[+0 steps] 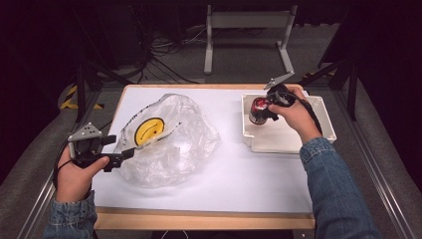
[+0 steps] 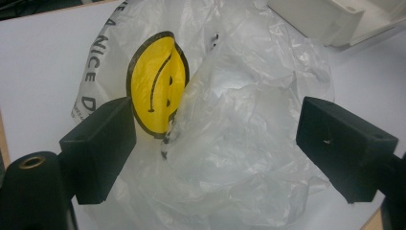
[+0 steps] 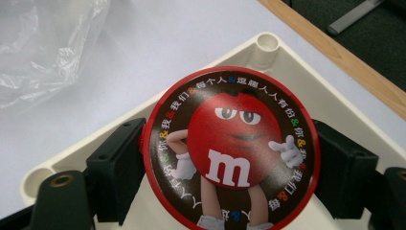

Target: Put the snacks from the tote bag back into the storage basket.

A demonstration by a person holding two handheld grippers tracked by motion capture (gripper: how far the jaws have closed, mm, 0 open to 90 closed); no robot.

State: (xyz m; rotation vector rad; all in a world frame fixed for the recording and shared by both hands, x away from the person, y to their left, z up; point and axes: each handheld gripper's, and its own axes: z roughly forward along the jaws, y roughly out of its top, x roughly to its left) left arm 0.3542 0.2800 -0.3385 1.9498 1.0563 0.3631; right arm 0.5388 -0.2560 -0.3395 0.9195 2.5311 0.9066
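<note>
A crumpled clear plastic bag (image 1: 166,137) with a yellow smiley face (image 1: 148,130) lies on the white table's left half. My left gripper (image 1: 118,148) is at the bag's left edge, open. In the left gripper view the bag (image 2: 239,120) bulges between the wide-spread jaws of this gripper (image 2: 215,148), with neither pad pressing it. At the right, a round tin (image 1: 259,110) with a red cartoon-candy lid (image 3: 230,143) is inside the white tray (image 1: 288,137). My right gripper (image 1: 263,110) points down over it, its two black jaws against opposite sides of the tin.
The tray's rim and corner post (image 3: 267,44) lie just beyond the tin. The table's wooden edge (image 3: 335,52) runs behind the tray. A metal stand (image 1: 246,30) and cables are on the floor past the table.
</note>
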